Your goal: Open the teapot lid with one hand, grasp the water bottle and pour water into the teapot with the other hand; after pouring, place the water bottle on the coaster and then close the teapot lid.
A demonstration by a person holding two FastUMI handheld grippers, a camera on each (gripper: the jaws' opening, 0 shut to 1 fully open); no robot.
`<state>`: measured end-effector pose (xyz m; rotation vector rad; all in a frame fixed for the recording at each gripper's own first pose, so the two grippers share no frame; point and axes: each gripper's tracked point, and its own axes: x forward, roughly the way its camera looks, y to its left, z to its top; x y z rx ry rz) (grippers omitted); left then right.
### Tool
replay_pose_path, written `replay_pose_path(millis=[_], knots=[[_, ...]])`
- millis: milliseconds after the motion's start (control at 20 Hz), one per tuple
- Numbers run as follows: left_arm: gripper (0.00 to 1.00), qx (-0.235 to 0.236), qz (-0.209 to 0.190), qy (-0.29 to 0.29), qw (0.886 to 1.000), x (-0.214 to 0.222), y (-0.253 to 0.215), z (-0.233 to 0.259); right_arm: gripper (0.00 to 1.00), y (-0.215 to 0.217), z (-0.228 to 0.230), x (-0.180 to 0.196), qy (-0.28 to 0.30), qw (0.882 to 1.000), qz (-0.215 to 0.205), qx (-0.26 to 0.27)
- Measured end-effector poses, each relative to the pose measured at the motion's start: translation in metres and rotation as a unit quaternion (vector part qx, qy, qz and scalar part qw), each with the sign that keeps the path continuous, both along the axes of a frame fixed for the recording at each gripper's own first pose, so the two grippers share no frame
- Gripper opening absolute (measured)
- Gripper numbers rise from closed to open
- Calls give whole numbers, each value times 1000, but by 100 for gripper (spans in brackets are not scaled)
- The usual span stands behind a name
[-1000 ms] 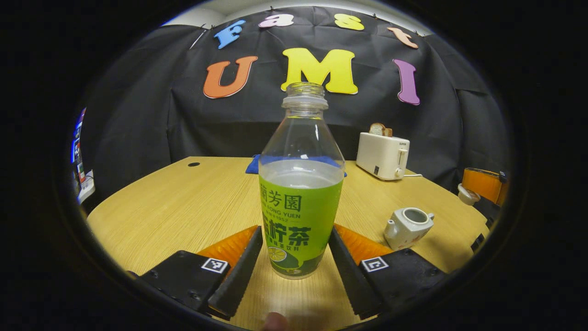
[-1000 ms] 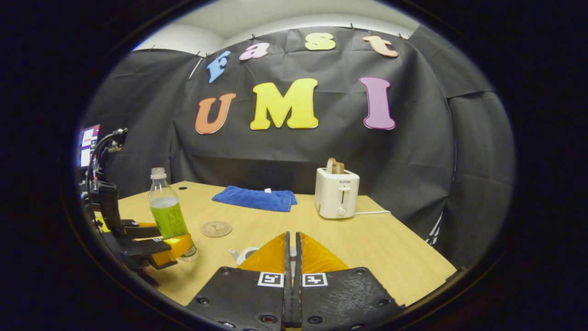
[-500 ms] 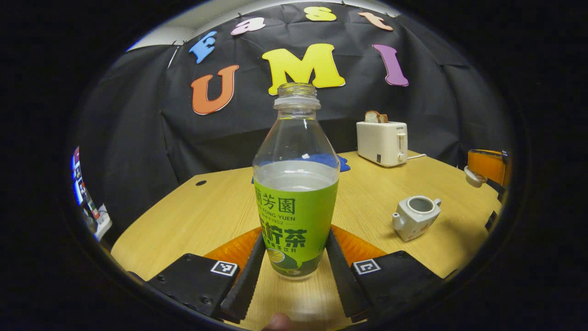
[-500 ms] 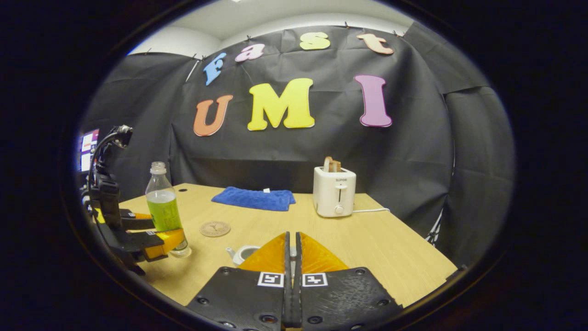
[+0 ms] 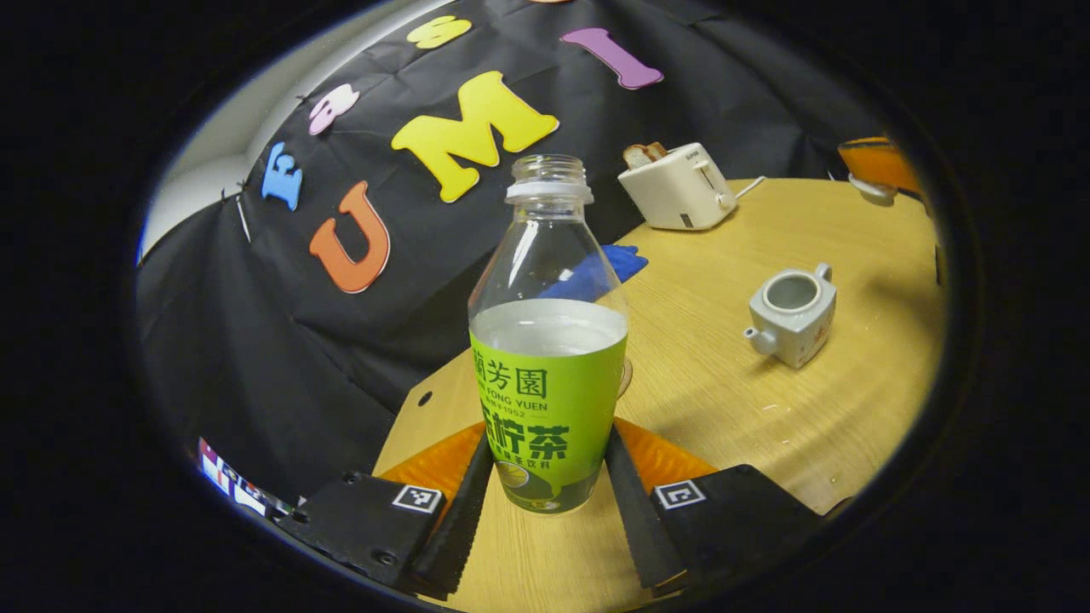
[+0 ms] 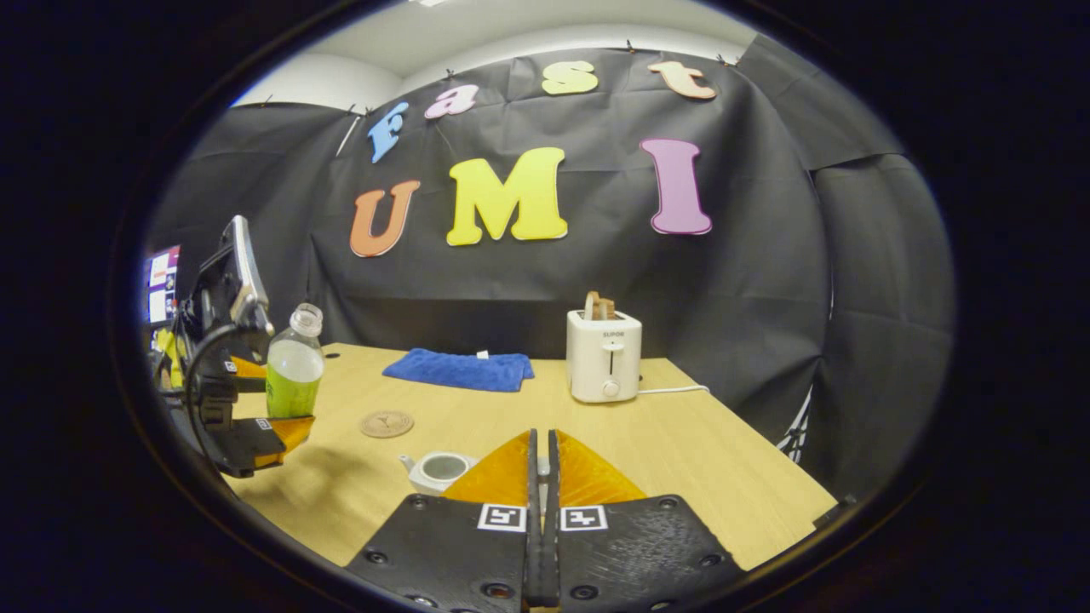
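Left tool (image 5: 545, 477) clamps water bottle (image 5: 547, 358), teapot (image 5: 792, 311) well apart.

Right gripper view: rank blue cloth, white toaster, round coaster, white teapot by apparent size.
1. White boxy toaster and flat blue folded cloth: similar, not ranked.
2. Small white ceramic teapot, partly hidden by the right gripper and nearer the camera, so unsure.
3. Round brown coaster.

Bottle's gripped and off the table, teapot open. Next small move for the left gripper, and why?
Probably carry the water bottle rightward until its mouth is over the teapot, then tip further. The left gripper clamps the bottle, already lifted and leaning in the right gripper view, but the lidless teapot still sits well off to its side.
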<state>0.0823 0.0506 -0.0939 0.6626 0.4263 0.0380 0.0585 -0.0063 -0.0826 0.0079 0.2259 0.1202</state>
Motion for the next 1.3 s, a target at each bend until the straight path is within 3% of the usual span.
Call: replay_pose_path(millis=[300,650,1300], knots=[[75,117,-36,36,992,2,-5,2,0,-17,-7,-4,7,1000,-7,-3],[75,272,-75,62,957,12,-7,8,0,-31,-17,-8,14,1000,-11,-2],[75,407,-106,84,903,30,-31,21,0,-56,-27,-10,17,1000,-22,6]])
